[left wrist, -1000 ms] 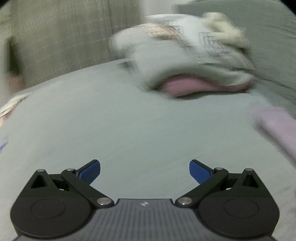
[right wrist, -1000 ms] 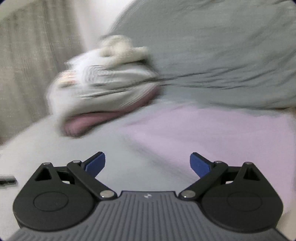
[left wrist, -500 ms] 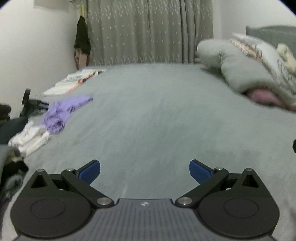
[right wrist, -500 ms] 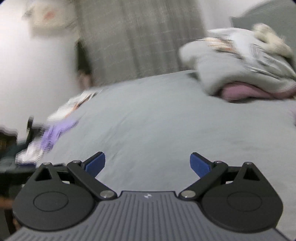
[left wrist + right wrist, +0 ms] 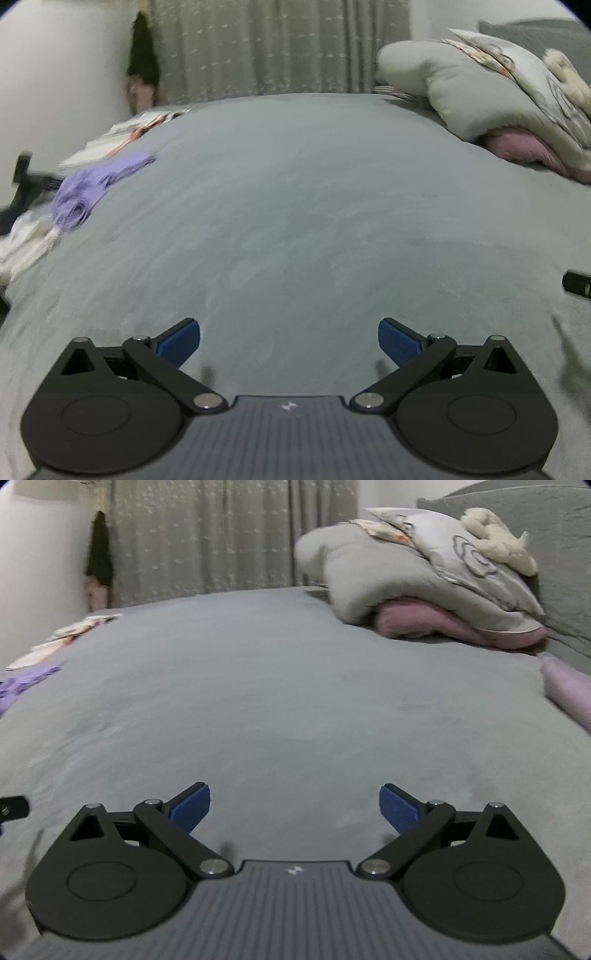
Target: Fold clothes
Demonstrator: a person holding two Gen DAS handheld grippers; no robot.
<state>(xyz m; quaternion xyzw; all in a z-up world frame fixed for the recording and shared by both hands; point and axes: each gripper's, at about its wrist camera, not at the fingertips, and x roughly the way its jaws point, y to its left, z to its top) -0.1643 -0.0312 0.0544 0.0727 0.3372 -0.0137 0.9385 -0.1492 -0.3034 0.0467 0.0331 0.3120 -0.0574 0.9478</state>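
You're between garments: left gripper [image 5: 289, 341] & right gripper [image 5: 294, 806] both wide, empty, over bare bed [image 5: 295, 221]. Purple garment [image 5: 88, 186] lies far left edge; nxt, reach & grab it.

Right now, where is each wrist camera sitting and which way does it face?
Left wrist: behind the open left gripper, low over the grey bed, facing the curtain; purple garment at left.
Right wrist: behind the open right gripper, same heading; folded lilac cloth at right.
Shared: bed, curtain, bedding pile.
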